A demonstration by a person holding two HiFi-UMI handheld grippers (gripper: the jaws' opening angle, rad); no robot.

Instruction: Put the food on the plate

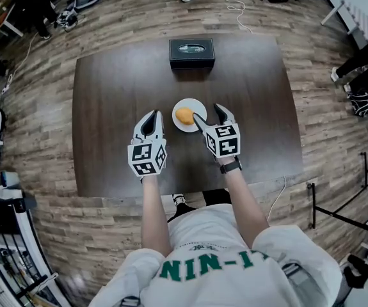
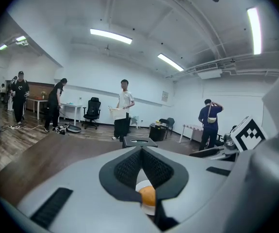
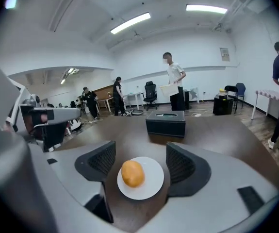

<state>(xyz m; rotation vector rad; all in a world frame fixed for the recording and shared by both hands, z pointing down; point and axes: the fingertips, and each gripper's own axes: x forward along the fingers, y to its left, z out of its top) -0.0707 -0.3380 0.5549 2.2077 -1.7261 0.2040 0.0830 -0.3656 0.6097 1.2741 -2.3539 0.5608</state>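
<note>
Right hand-held gripper [image 3: 140, 152] low over the counter [image 1: 120, 88], jaws standing well apart, nothing gripped. Just ahead of it, seen in the gap between the two jaws, a white plate [image 3: 151, 178] lies flat on the counter. An orange-yellow food piece [image 3: 132, 173] sits on the plate, a little toward the gripper's left jaw; neither pad touches it. From the head view, the gripper's left jaw tip reaches over the plate's near-right edge.

Left hand-held gripper [image 2: 141, 152] beside it to the left, apart from it, jaws closed together with nothing held. Plate and food lie ahead of it and to its right, showing through the notch under its closed tips.

Farther ahead of both, well beyond the plate, a black box [image 3: 165, 123] stands near the counter's far edge. Beyond the counter: wood floor, several people standing, office chairs, white walls.
</note>
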